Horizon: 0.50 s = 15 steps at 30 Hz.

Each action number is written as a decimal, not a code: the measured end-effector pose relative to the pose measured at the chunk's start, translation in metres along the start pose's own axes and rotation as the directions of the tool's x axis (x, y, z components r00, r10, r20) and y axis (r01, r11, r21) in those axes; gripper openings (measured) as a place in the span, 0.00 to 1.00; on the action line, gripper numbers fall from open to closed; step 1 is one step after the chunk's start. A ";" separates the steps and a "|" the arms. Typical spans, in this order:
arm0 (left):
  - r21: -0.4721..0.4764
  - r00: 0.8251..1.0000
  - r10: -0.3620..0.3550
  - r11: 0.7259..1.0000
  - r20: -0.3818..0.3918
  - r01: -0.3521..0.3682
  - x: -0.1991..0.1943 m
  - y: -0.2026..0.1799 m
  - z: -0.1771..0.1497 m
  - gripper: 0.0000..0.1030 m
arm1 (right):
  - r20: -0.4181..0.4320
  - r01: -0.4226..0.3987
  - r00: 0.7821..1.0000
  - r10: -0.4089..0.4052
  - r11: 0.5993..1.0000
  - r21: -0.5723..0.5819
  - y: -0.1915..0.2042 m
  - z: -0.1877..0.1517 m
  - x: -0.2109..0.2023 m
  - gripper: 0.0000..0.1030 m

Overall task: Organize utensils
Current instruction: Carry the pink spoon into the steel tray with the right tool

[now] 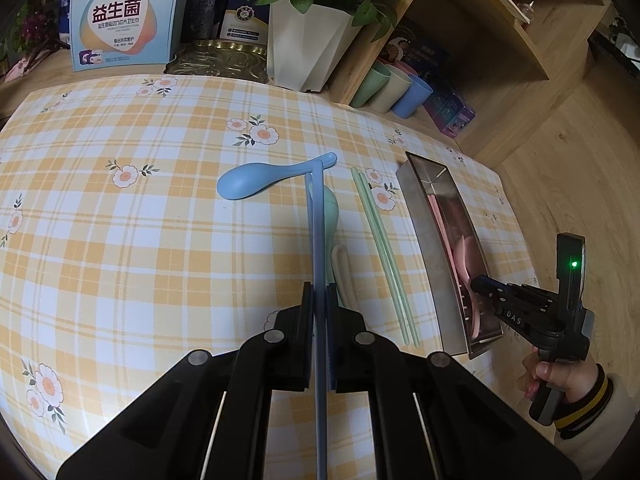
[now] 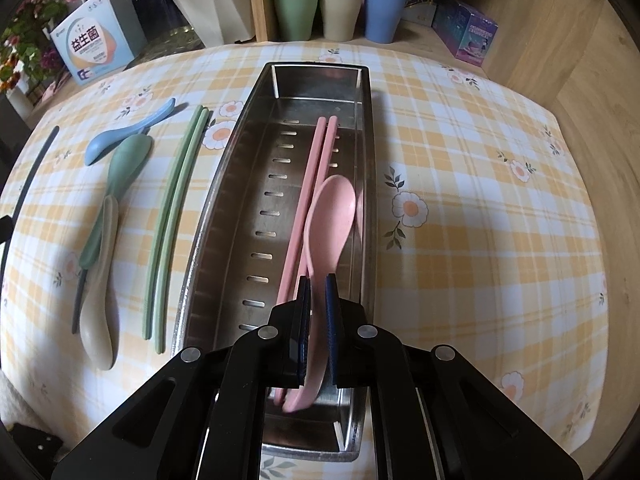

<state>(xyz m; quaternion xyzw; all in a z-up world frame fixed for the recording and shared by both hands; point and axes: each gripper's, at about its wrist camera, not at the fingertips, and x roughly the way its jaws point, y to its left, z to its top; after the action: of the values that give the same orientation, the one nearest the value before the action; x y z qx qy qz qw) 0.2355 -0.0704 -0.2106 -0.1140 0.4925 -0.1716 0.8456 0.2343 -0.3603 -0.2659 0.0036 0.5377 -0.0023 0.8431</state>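
Partly done: pink chopsticks (image 2: pixel 316 184) already lie in the steel tray (image 2: pixel 224 184); the pink spoon (image 2: pixel 330 216) is over it, handle pinched in the right gripper (image 2: pixel 319 320), bowl pointing away above the tray floor. Left gripper (image 1: pixel 319 312) is clamped on the blue chopsticks (image 1: pixel 316 232), which stick out ahead over the cloth. Left on the table: blue spoon (image 1: pixel 256 180), green spoon (image 2: pixel 124 168), beige spoon (image 2: pixel 100 292), green chopsticks (image 2: pixel 172 216), all left of the tray.
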 end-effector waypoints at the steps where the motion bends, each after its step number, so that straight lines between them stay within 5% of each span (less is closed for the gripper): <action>1: -0.001 1.000 -0.001 1.000 -0.001 0.001 0.000 0.000 0.000 0.05 | 0.005 -0.007 1.000 0.007 1.000 0.010 -0.001 0.001 -0.003 0.08; 7: 0.004 1.000 -0.007 1.000 -0.006 0.007 0.001 -0.006 0.003 0.05 | 0.047 -0.042 0.998 0.038 0.996 0.078 -0.011 0.001 -0.022 0.09; 10: 0.009 1.000 -0.013 1.000 -0.010 0.013 0.002 -0.012 0.005 0.05 | 0.074 -0.073 0.995 0.066 0.992 0.101 -0.016 -0.002 -0.030 0.31; 11: 0.010 1.000 -0.015 1.000 -0.011 0.015 0.003 -0.014 0.006 0.05 | 0.086 -0.079 0.994 0.070 0.991 0.105 -0.018 -0.003 -0.034 0.48; 15: 0.007 0.999 -0.025 1.000 -0.026 0.025 0.008 -0.025 0.009 0.05 | 0.097 -0.080 0.993 0.068 0.990 0.120 -0.026 -0.005 -0.039 0.53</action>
<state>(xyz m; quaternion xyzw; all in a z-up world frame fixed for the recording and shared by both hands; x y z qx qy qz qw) 0.2426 -0.0963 -0.2035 -0.1148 0.5015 -0.1853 0.8373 0.2127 -0.3864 -0.2330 0.0758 0.4962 -0.0045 0.8649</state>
